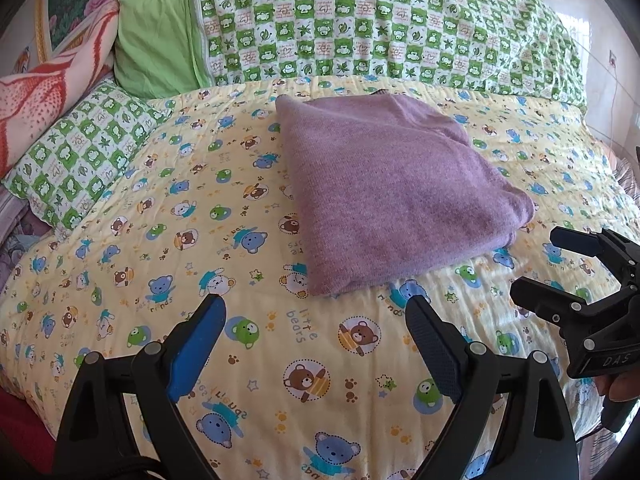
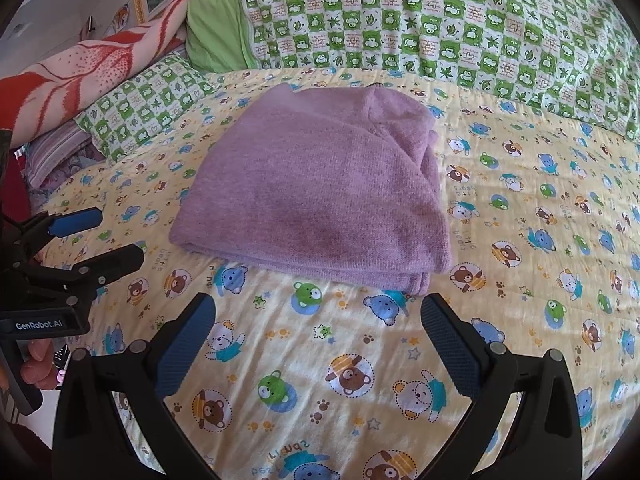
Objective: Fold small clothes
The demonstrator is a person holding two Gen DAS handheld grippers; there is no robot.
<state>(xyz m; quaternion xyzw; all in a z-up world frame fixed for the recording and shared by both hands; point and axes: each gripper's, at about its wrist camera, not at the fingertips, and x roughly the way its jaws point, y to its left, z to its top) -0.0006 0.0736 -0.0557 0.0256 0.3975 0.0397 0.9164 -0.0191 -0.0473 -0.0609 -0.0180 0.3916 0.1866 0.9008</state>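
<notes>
A purple knit garment (image 1: 392, 188) lies folded into a thick square on the yellow bear-print bedspread (image 1: 280, 360); it also shows in the right wrist view (image 2: 320, 192). My left gripper (image 1: 316, 308) is open and empty, hovering just short of the garment's near edge. My right gripper (image 2: 318, 308) is open and empty, also just short of the near edge. The right gripper appears at the right of the left wrist view (image 1: 544, 260), and the left gripper at the left of the right wrist view (image 2: 116, 236). Neither touches the garment.
A green checked quilt (image 1: 380, 24) is piled along the back of the bed, with a plain green part (image 1: 156, 28) at its left. A green checked pillow (image 1: 80, 152) and a red-and-pink blanket (image 1: 44, 92) lie at the left. A tiled wall (image 1: 580, 4) stands at the right.
</notes>
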